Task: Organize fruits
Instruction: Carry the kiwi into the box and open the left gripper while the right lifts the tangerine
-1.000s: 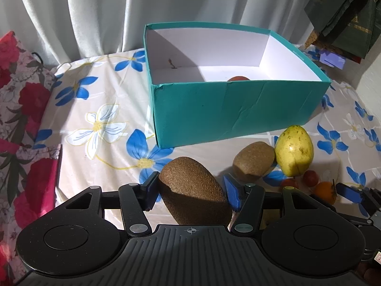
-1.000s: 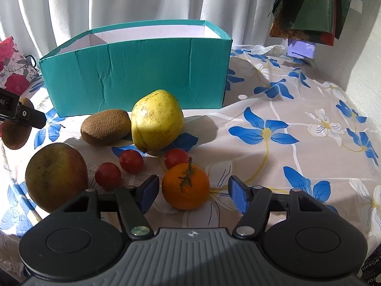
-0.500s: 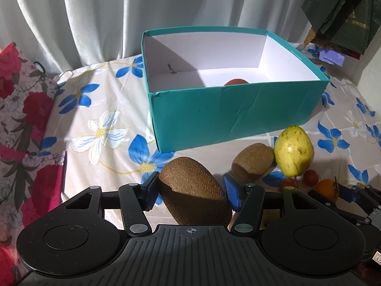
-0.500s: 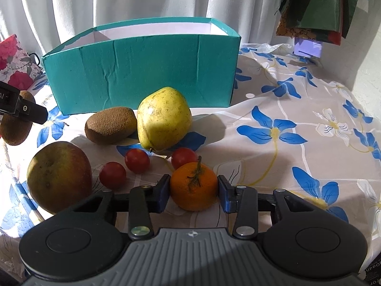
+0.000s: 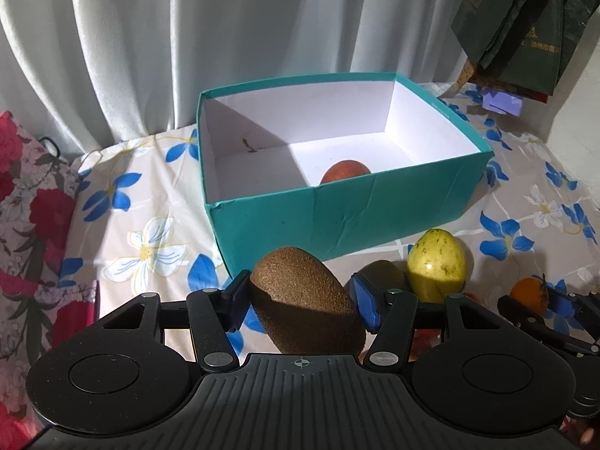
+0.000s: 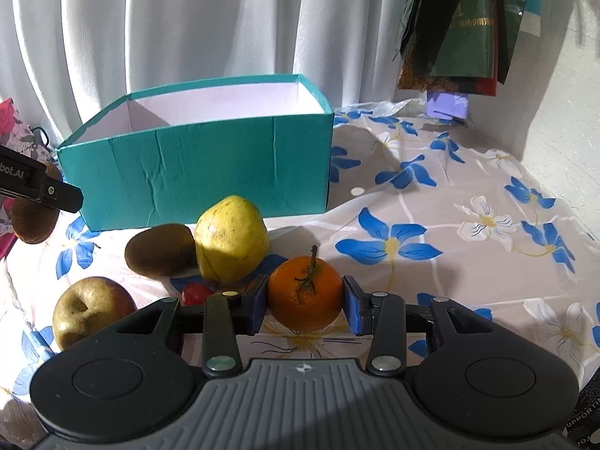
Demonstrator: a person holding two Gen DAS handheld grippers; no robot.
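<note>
My left gripper (image 5: 298, 302) has its fingers clamped on a kiwi (image 5: 305, 300); my right gripper (image 6: 305, 305) has its fingers clamped on a mandarin (image 6: 304, 292). Both fruits ride clear of the floral cloth (image 6: 450, 262). Beyond lie a second kiwi (image 6: 159, 249), a yellow fruit (image 6: 230, 243) and an apple (image 6: 90, 309). Farthest stands the teal box (image 5: 337, 210), one red fruit (image 5: 345, 170) inside. Risk: round skins may roll from the pads, or a low carry may strike the box wall.

A white curtain (image 5: 187, 37) hangs behind the table (image 6: 468, 262), which has a cloth with blue flowers. A red floral fabric (image 5: 26, 206) lies at the left. Dark green bags (image 6: 468, 18) hang at the right, above a small purple thing (image 6: 448, 107).
</note>
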